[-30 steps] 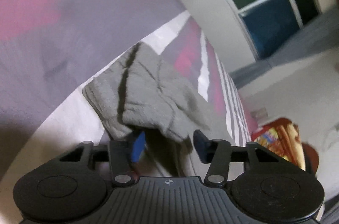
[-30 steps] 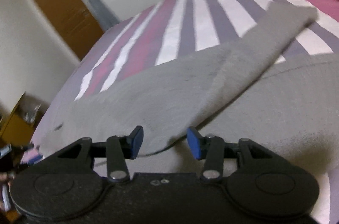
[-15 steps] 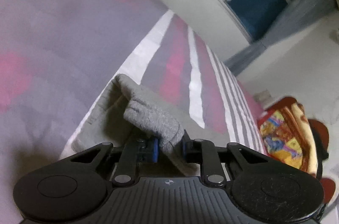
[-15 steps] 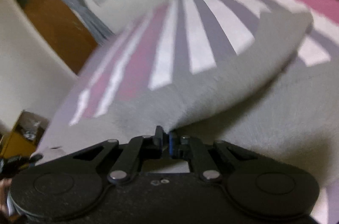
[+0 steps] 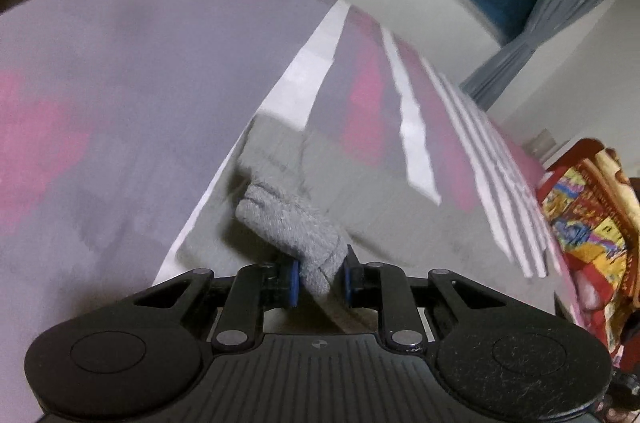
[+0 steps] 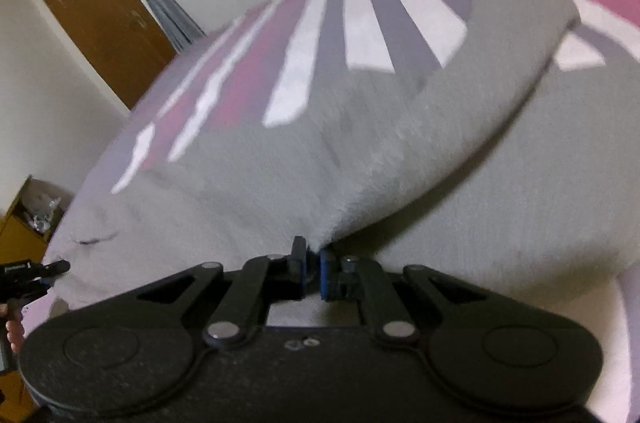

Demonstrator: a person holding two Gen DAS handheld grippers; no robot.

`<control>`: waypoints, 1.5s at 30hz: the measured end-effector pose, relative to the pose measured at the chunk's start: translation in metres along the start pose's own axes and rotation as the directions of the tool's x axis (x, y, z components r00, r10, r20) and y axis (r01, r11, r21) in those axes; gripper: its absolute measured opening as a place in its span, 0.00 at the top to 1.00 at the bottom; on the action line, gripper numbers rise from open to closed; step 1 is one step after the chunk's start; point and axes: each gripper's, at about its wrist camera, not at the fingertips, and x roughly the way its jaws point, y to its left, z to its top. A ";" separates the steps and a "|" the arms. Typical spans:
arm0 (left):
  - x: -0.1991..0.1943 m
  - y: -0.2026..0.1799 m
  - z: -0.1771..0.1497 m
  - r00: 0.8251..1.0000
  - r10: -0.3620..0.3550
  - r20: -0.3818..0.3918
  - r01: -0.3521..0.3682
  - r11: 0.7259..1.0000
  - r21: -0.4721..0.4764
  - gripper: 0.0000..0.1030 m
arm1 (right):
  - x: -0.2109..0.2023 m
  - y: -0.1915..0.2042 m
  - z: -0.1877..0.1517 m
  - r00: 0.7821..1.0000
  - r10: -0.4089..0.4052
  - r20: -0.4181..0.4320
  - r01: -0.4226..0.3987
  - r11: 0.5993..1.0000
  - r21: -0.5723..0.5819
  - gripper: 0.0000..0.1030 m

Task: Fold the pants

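Two grips are on at once. Left gripper point(image 5: 320, 273) pinches a bunched, thick roll of the grey pants point(image 5: 296, 223), pads pressed on both sides of it, with the rest of the cloth trailing away toward 11 o'clock over the striped bed point(image 5: 120, 83). Right gripper point(image 6: 313, 265) has its jaws nearly touching, clamped on a thin edge of the pants point(image 6: 400, 127); from there a lifted fold fans out toward 1 o'clock and the lower layer lies flat at 3 o'clock. Pants sit spread on the bed, one flap raised. My read: a fold is being carried over. To do it well, lift both ends evenly, keep the edge taut between the hands, and lay it squarely on the lower layer. That thin right-hand pinch could slip if tugged.
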 end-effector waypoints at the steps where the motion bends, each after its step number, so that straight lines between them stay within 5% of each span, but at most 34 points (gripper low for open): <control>1: -0.005 0.000 0.004 1.000 -0.011 0.026 0.011 1.000 -0.001 0.80 | -0.004 0.001 0.002 1.000 0.009 0.023 -0.009 1.000 0.003 0.95; 5: -0.022 -0.008 0.001 0.983 -0.071 0.170 0.057 0.994 0.088 0.80 | -0.023 0.006 0.008 0.986 0.072 0.151 -0.071 0.997 -0.012 0.95; 7: -0.001 0.001 -0.008 0.997 0.073 0.031 -0.076 0.991 0.114 0.80 | -0.024 0.001 -0.003 0.982 0.075 0.175 -0.065 0.996 -0.059 0.95; 9: 0.010 0.002 -0.016 0.990 0.134 -0.035 -0.128 0.980 0.149 0.80 | 0.009 -0.016 -0.021 1.000 -0.003 -0.026 0.002 1.000 -0.031 0.94; 12: 0.008 -0.017 -0.008 0.982 0.185 -0.028 -0.176 0.965 0.194 0.80 | 0.014 -0.026 -0.032 0.999 -0.008 -0.054 0.008 1.000 -0.005 0.90; 14: 0.002 -0.030 -0.004 0.973 0.230 -0.016 -0.222 0.953 0.206 0.74 | 0.011 -0.024 -0.030 0.998 -0.021 -0.057 0.021 1.000 0.003 0.82; 17: -0.006 -0.050 -0.007 0.945 0.323 0.059 -0.327 0.912 0.248 0.39 | -0.006 -0.021 -0.020 0.997 -0.069 0.029 0.069 0.998 0.006 0.55; 18: -0.006 -0.055 -0.009 0.935 0.346 0.074 -0.353 0.900 0.257 0.27 | -0.011 -0.025 -0.016 0.995 -0.083 0.062 0.082 0.997 0.010 0.53; 22: 0.019 -0.045 -0.008 0.913 0.407 -0.030 -0.385 0.883 0.270 0.25 | -0.008 -0.024 0.018 0.975 -0.208 0.083 0.211 0.977 -0.033 0.55; 24: 0.027 -0.029 -0.011 0.927 0.369 -0.073 -0.350 0.917 0.189 0.19 | 0.010 -0.028 0.038 0.946 -0.323 0.039 0.324 0.945 -0.047 0.55; 27: 0.028 -0.017 -0.010 0.937 0.343 -0.065 -0.333 0.935 0.124 0.15 | 0.037 -0.041 0.061 0.907 -0.419 -0.032 0.417 0.907 -0.056 0.38; 29: 0.030 -0.023 -0.011 0.930 0.363 -0.060 -0.351 0.924 0.151 0.15 | 0.049 -0.052 0.068 0.908 -0.413 -0.075 0.407 0.910 -0.079 0.39; 31: 0.030 -0.025 -0.011 0.928 0.368 -0.058 -0.355 0.921 0.162 0.15 | 0.047 -0.059 0.067 0.917 -0.390 -0.082 0.380 0.918 -0.113 0.69; 32: 0.029 -0.024 -0.010 0.930 0.364 -0.059 -0.351 0.923 0.159 0.15 | 0.040 -0.061 0.067 0.925 -0.372 -0.079 0.362 0.925 -0.116 0.93; 37: 0.026 -0.021 -0.012 0.937 0.345 -0.058 -0.332 0.929 0.166 0.15 | -0.035 -0.062 0.043 0.946 -0.321 0.048 0.324 0.943 -0.081 0.96; 39: 0.032 -0.019 -0.020 0.938 0.343 -0.051 -0.331 0.929 0.168 0.15 | -0.057 -0.066 0.022 0.935 -0.347 0.077 0.352 0.933 -0.069 1.00; 43: 0.038 -0.021 -0.020 0.938 0.342 -0.056 -0.328 0.928 0.175 0.15 | -0.055 -0.104 -0.004 0.917 -0.399 -0.013 0.399 0.917 -0.001 1.00; 45: 0.038 -0.021 -0.021 0.938 0.341 -0.059 -0.327 0.928 0.177 0.14 | -0.077 -0.103 0.002 0.919 -0.375 0.117 0.375 0.927 0.030 0.82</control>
